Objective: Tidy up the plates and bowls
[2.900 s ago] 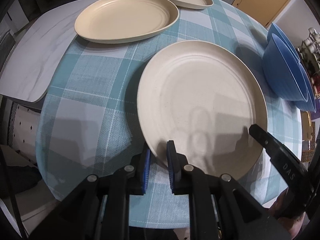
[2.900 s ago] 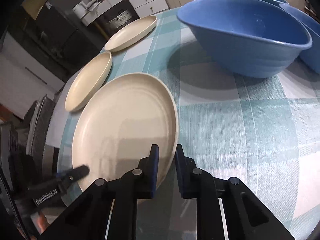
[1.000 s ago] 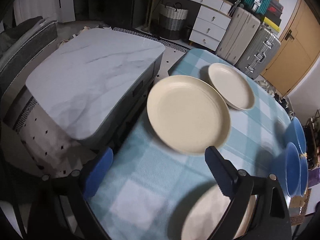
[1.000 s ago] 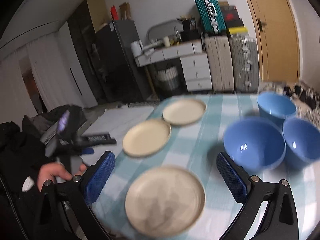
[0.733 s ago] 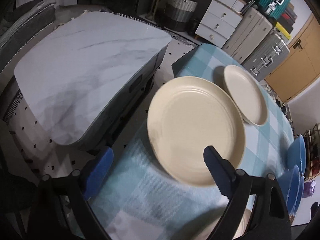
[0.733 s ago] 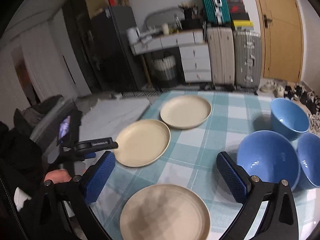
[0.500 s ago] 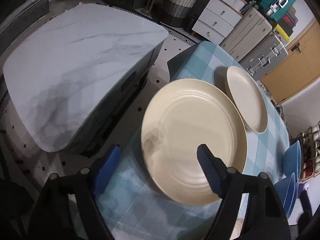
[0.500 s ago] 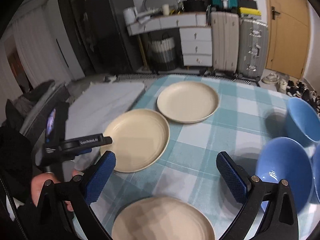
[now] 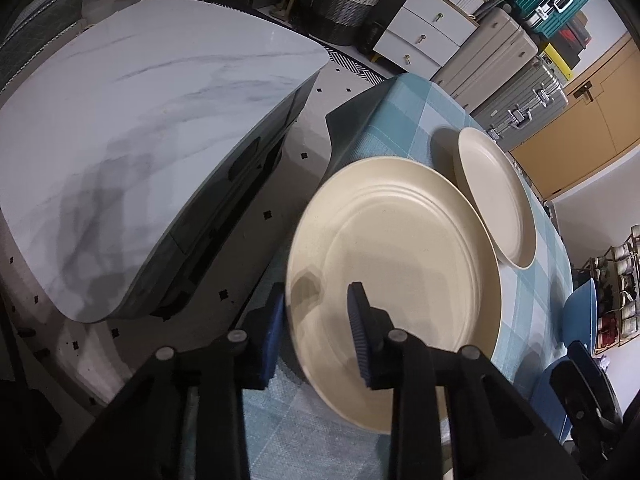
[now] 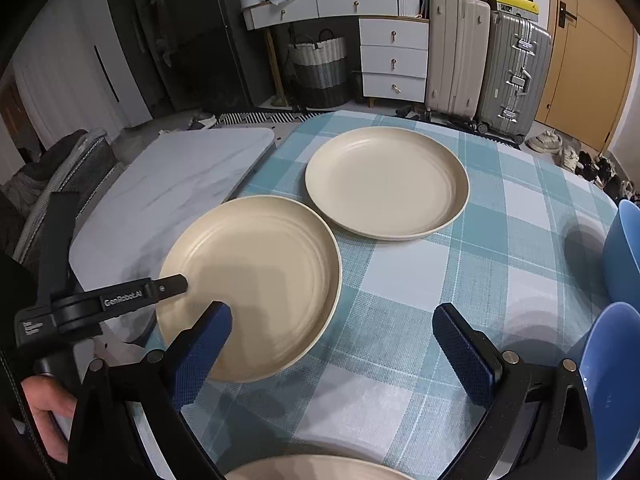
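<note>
The left gripper (image 9: pixel 316 320) is narrowed around the near rim of the middle cream plate (image 9: pixel 400 272); its jaws have just been closing, with the rim between them, 1 pad under the edge and 1 over the well. Whether the pads already press cannot be told. The plate lies on the checked cloth of the table (image 10: pixel 404 280), at its left edge, just beside a second cream plate (image 10: pixel 386 182). The right gripper (image 10: pixel 332 344) is held wide above the cloth, with nothing between its jaws. Blue bowls (image 10: pixel 624 256) are seen at the right.

The plate is judged light, stiff and smooth, so it is best taken well onto the raised rim, since a shallow bite could slip.
</note>
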`<action>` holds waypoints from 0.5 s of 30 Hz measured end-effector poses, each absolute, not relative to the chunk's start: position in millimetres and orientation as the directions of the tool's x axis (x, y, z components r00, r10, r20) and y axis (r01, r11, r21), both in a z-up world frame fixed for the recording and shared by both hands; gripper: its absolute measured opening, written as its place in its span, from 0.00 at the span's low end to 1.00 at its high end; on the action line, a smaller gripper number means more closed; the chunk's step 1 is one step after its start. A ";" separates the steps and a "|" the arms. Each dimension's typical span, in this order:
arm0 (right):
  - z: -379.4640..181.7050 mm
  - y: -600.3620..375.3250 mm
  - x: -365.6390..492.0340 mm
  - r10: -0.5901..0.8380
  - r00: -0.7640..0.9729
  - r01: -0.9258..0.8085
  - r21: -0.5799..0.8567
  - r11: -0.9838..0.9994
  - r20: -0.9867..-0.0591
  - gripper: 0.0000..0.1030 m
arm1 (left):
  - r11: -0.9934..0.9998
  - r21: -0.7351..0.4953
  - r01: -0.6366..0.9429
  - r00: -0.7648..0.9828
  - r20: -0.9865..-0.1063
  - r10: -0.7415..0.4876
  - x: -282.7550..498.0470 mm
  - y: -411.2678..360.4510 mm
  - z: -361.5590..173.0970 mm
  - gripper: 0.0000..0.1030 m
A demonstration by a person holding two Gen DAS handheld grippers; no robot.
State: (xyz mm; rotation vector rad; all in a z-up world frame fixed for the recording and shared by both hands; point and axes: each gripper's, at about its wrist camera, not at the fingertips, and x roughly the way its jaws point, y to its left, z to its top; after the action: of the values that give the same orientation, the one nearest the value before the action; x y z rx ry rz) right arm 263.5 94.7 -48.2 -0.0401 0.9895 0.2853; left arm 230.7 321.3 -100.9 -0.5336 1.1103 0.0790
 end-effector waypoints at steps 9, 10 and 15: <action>-68.2 96.0 278.3 0.236 0.454 -0.202 0.159 0.966 -0.859 1.00 | 0.868 -0.382 -0.316 0.443 -0.869 -0.222 229.1 325.6 -101.8 0.12; -71.6 96.3 281.9 0.222 0.447 -0.192 0.150 0.970 -0.867 0.99 | 0.871 -0.378 -0.314 0.441 -0.870 -0.219 229.4 326.0 -101.8 0.11; -88.6 93.1 300.8 0.203 0.401 -0.153 0.153 0.976 -0.893 0.98 | 0.890 -0.341 -0.302 0.435 -0.880 -0.190 230.9 322.1 -99.0 0.11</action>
State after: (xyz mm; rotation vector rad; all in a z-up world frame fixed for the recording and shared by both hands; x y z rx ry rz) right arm 300.8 93.1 -88.6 0.0495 1.1363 0.2249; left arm 230.9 322.1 -99.0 -0.4950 1.1312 0.0738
